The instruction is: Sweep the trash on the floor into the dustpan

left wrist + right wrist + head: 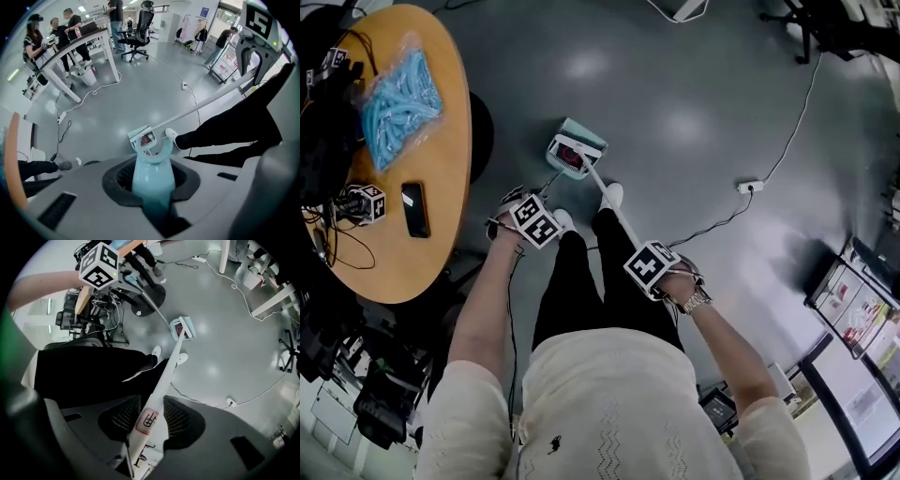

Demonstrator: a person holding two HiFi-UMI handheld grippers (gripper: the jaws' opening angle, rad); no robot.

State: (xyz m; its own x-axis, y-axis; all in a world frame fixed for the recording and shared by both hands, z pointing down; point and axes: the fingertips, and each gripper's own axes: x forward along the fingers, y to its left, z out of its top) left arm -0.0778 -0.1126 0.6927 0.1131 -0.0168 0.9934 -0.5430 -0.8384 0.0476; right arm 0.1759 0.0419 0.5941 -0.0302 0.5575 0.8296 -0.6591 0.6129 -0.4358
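A light teal dustpan stands on the grey floor in front of the person's white shoes, with red trash inside it. Its teal handle runs up between the jaws of my left gripper, which is shut on it. A white broom pole slants from the dustpan to my right gripper, which is shut on the pole's labelled end. In the right gripper view the dustpan lies at the pole's far end. The broom head is hidden at the pan.
A round wooden table stands at the left with a blue bag, a phone and a marker cube. A power strip with a white cable lies on the floor at the right. Desks, an office chair and people are farther off.
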